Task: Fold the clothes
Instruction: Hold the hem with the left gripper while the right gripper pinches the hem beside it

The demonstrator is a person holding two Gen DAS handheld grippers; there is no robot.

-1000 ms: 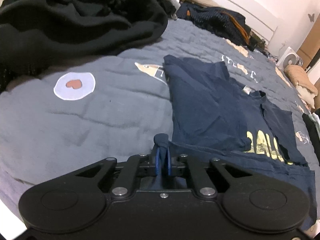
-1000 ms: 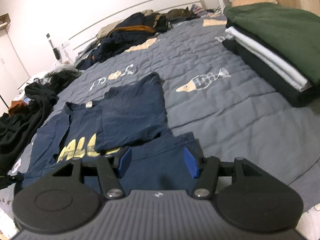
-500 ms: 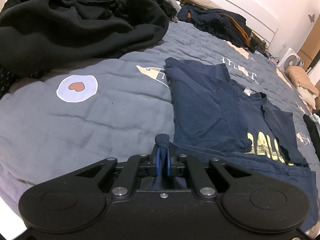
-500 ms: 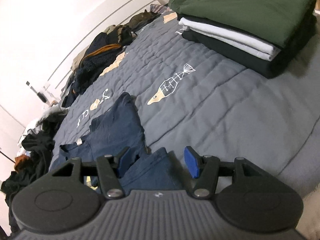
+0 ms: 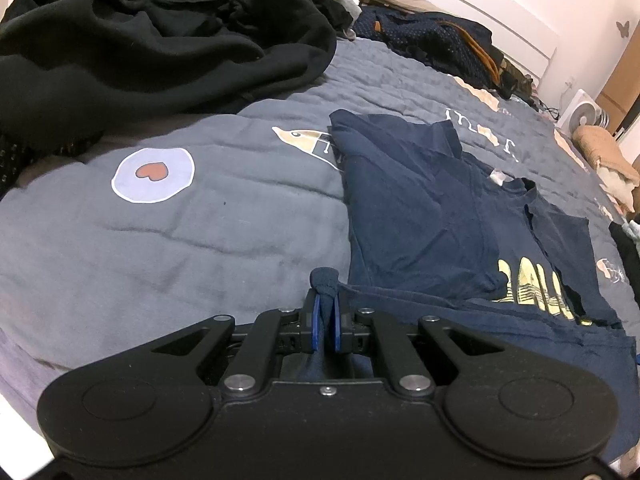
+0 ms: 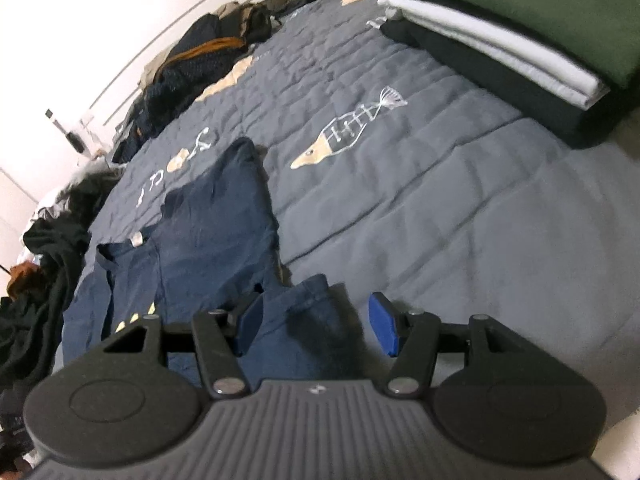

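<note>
The navy cotton T-shirt with yellow lettering lies on the grey quilted bed, both sides folded inward, bottom half still flat. Beside its hem, the left gripper pinches one corner; the right gripper hangs spread above the other. Folded clothes sit stacked beyond; loose dark garments remain.

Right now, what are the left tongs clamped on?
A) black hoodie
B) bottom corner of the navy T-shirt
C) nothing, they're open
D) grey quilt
B: in the left wrist view the left tongs are shut with a bunched corner of the navy T-shirt pinched between the blue pads, its hem trailing off to the right.
</note>
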